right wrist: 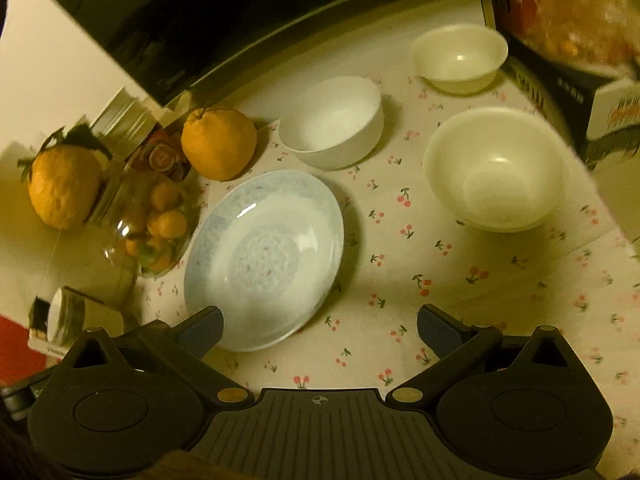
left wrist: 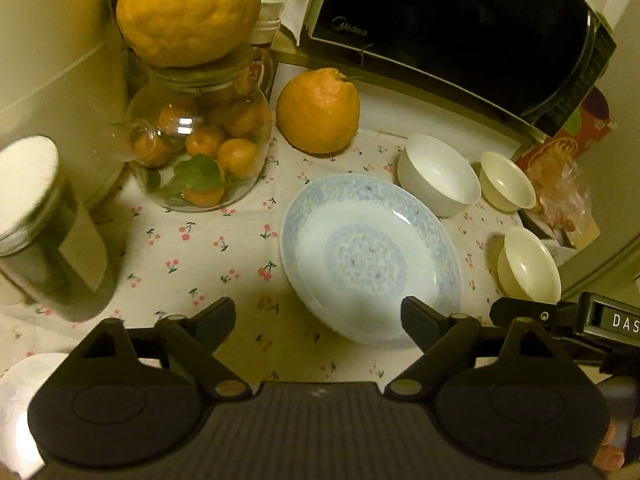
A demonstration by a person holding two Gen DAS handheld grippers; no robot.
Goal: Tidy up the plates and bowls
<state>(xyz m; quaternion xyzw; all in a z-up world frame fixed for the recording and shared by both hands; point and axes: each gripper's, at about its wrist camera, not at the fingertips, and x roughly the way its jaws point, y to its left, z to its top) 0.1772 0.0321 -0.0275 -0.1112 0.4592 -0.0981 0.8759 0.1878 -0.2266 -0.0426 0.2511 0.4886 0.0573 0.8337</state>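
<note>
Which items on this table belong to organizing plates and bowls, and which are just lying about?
Belong to the job: blue-patterned plate; white bowl; two cream bowls.

Lying about: loose orange; glass jar of small oranges; large orange on the jar; microwave; lidded canister.

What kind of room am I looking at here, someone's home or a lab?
Most likely a home kitchen counter or small dining corner. A Midea microwave stands at the back, a cherry-print cloth covers the surface, and a blue-patterned plate, bowls and a glass jar of small oranges sit on it.
</note>
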